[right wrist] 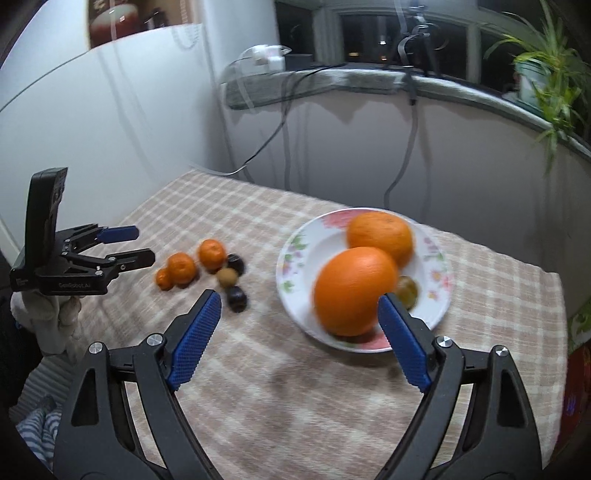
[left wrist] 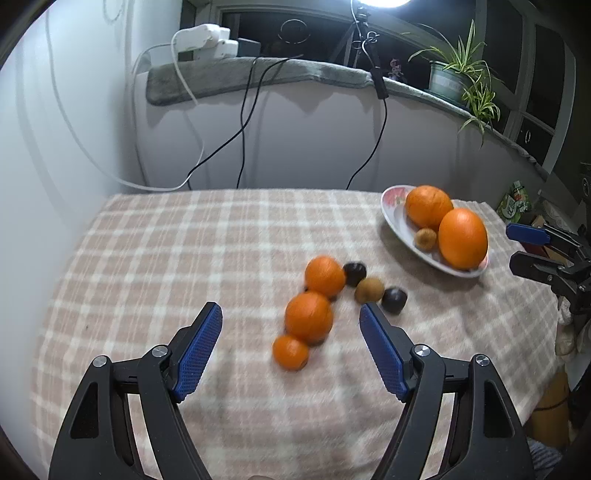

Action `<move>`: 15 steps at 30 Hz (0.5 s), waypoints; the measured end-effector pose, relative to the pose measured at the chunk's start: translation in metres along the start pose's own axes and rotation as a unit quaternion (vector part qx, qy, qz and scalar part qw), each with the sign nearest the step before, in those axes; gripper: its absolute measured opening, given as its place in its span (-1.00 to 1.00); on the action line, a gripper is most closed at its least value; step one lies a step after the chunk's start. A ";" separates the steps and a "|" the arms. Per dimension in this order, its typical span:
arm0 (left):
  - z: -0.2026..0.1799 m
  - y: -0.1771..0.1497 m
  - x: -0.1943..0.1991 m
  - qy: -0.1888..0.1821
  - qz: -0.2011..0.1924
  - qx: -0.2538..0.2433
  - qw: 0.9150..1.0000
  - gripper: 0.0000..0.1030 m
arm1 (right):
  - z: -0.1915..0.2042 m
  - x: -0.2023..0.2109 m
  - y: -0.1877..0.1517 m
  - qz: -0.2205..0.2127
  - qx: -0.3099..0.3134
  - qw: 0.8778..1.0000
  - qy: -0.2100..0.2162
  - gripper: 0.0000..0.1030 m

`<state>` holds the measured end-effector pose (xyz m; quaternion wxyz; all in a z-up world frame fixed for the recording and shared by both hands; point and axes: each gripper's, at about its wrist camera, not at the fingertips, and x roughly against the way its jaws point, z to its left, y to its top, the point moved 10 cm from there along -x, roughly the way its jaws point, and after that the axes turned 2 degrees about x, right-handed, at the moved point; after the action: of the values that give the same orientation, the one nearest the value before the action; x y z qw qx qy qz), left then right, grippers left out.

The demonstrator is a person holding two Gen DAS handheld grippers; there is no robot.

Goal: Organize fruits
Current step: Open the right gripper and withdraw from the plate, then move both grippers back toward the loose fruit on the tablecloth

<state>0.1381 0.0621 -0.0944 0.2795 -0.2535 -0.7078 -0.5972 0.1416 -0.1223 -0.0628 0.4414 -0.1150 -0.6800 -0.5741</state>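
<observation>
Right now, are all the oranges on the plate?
No, only two big oranges sit on the plate; three smaller ones lie on the tablecloth.

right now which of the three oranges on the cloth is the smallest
The end one of the row, nearest the left gripper; its two neighbours are bigger.

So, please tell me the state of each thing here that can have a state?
left gripper: fingers open, nothing between them
right gripper: fingers open, nothing gripped
plate: on the cloth, holds two large oranges and one small brownish fruit
large oranges: resting in the plate
small oranges: three, loose on the cloth
dark and brown small fruits: three, loose on the cloth
lamp: lit
</observation>
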 end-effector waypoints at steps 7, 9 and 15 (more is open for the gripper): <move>0.002 -0.023 0.000 -0.007 0.018 0.004 1.000 0.31 | 0.035 -0.024 -0.011 0.025 0.027 0.999 0.029 0.72; 0.002 -0.028 -0.003 -0.010 0.025 0.005 1.000 0.14 | 0.042 -0.029 -0.015 0.030 0.031 0.998 0.037 0.63; 0.005 -0.036 -0.011 -0.023 0.040 0.019 0.999 -0.08 | 0.054 -0.054 -0.024 0.061 0.026 0.996 0.056 0.11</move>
<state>0.1209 0.0606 -0.1281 0.2918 -0.2902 -0.7146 -0.5657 0.1321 -0.0632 -0.1157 0.5160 -0.1125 -0.6602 -0.5341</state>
